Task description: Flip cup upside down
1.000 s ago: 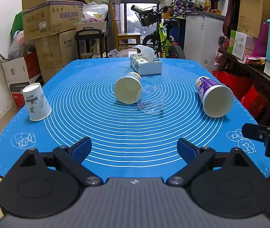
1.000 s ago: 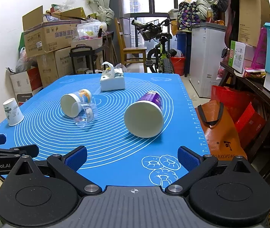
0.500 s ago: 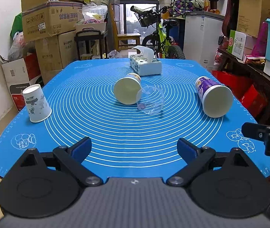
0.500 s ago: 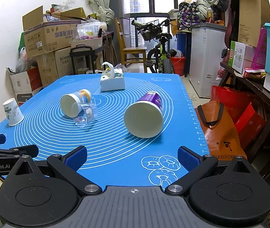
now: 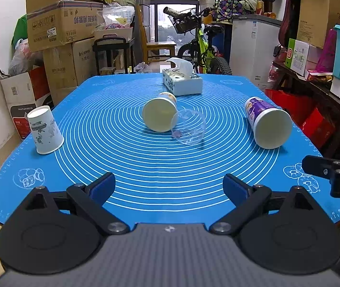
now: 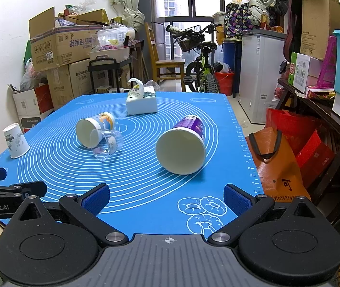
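four cups sit on the blue mat [image 5: 160, 167] covering my worktop. three lie on their sides: a purple-printed paper cup [image 5: 266, 125] with its wide cream mouth turned toward me on the right, a cream paper cup with an orange and blue print [image 5: 159, 114] near the middle, and a clear plastic cup [image 5: 190, 130] touching that one's rim. the clear one is hard to read, though something small and purplish seems to lie inside it. the fourth, a white paper cup with a grey print [image 5: 45, 131], stands mouth down near the left edge. a tissue box [image 5: 181, 83] sits beyond the middle pair. my left tongs [image 5: 170, 186] are spread wide and hold nothing, low over the near edge. my right tongs [image 6: 167, 198] are likewise released, with the purple cup just ahead of them.
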`<state>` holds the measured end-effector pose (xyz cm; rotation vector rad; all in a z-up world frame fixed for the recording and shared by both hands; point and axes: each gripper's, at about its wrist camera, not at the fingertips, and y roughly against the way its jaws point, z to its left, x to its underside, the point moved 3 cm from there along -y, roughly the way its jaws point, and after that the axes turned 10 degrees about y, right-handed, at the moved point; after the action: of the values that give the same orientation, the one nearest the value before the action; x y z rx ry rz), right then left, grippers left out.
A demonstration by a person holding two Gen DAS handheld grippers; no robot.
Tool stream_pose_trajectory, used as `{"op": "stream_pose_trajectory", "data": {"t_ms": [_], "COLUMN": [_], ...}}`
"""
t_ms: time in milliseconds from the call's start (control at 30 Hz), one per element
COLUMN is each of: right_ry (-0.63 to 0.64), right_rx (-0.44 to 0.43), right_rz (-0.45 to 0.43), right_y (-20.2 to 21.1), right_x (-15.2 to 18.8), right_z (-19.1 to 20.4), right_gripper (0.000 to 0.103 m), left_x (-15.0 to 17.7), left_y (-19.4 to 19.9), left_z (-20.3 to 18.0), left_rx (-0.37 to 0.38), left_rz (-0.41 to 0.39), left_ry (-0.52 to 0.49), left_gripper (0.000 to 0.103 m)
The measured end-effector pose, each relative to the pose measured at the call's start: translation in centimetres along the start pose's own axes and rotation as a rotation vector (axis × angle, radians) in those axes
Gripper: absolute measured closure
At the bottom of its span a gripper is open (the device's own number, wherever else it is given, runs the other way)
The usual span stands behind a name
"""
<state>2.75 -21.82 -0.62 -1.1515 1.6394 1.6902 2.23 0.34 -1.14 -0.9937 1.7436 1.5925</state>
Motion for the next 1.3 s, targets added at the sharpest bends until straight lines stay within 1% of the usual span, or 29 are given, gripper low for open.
{"op": "stream_pose_trajectory", "data": {"t_ms": [200, 267, 367, 433, 567, 733, 833, 967, 1067, 1233, 1300], "right_ry": [0.007, 0.018, 0.026, 0.032, 0.028, 0.014, 0.001, -0.009, -0.014, -0.008, -0.007], "right_rx": [0.0, 0.008, 0.015, 0.029, 0.038, 0.04, 0.031, 0.024, 0.023, 0.025, 0.027], "right_rz": [-0.009, -0.018, -0.039, -0.053, -0.074, -0.069, -0.066, -0.058, -0.046, -0.036, -0.029], "right_y": [-0.1, -0.4, -1.0, -1.6, -3.2, -5.7, -7.1, -8.6, -9.4, -10.1, -10.3], "right_x": [-0.6, -1.2, -2.9, -4.2, -6.7, -8.6, -9.1, -9.0, -8.9, -8.6, -8.3], "right_z": [-0.2, -0.3, -0.9, -1.3, -1.8, -2.4, -2.5, -2.4, -2.3, -2.2, -2.2], "right_gripper": [0.002, 0.002, 0.002, 0.002, 0.002, 0.002, 0.002, 0.002, 0.002, 0.002, 0.002], "left_x": [-0.9, -1.7, -3.3, -4.6, -7.0, -9.6, -10.8, -11.7, -11.8, -11.3, -11.2], "left_y": [-0.2, -0.5, -1.1, -2.1, -5.0, -8.8, -11.3, -14.5, -16.5, -19.5, -20.2], "left_z": [0.1, 0.0, -0.3, -0.2, 0.0, 0.7, 1.1, 0.7, 0.4, 0.8, 1.0], "left_rx": [0.001, 0.005, 0.007, 0.001, 0.016, -0.033, -0.057, -0.059, -0.072, -0.075, -0.057], "left_rz": [-0.013, -0.021, -0.052, -0.07, -0.052, -0.069, -0.046, -0.016, 0.015, 0.104, 0.129], "left_ry": [-0.014, -0.027, -0.056, -0.071, -0.082, -0.075, -0.063, -0.076, -0.089, -0.049, -0.028], "left_gripper": [0.007, 0.007, 0.007, 0.007, 0.007, 0.007, 0.007, 0.007, 0.007, 0.009, 0.009]}}
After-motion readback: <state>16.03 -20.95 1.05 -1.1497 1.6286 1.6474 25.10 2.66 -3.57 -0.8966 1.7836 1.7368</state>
